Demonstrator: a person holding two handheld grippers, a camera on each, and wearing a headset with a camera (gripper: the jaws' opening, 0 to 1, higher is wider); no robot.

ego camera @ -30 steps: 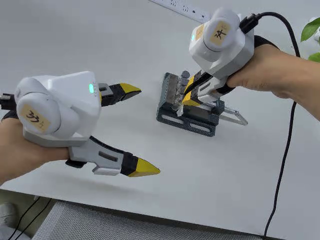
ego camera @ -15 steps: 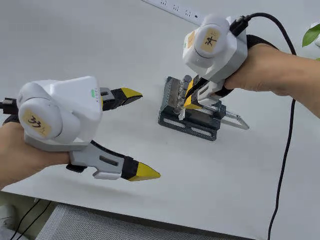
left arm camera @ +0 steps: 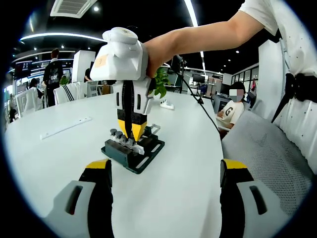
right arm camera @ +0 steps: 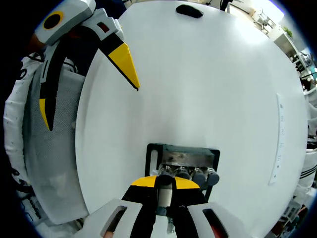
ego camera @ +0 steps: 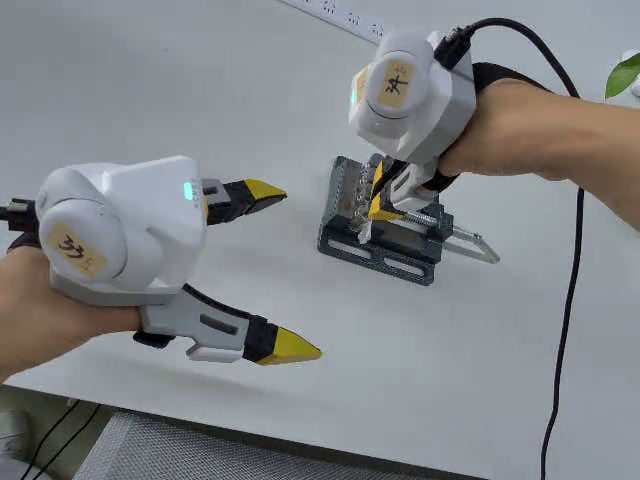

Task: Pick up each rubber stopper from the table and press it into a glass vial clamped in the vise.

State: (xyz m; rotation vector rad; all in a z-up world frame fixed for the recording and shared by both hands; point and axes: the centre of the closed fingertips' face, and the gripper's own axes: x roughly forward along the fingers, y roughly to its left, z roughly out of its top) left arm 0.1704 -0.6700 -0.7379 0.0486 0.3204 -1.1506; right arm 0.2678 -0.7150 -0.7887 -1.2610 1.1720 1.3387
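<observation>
A dark vise stands on the white table and clamps a row of glass vials; several carry grey stoppers. My right gripper points straight down onto the left end of the row. Its yellow tips are shut on a small dark rubber stopper right above a vial. The same gripper and vise show ahead in the left gripper view. My left gripper hovers open and empty to the left of the vise, well apart from it, its yellow fingertips spread wide.
A white power strip lies at the table's far edge. A black cable trails from the right gripper down the right side. A green leaf shows at far right. Below the table's near edge is a grey mesh seat.
The right gripper has tipped a little more upright over the vials, its tips staying at the row. The left gripper has stayed open and barely moved.
</observation>
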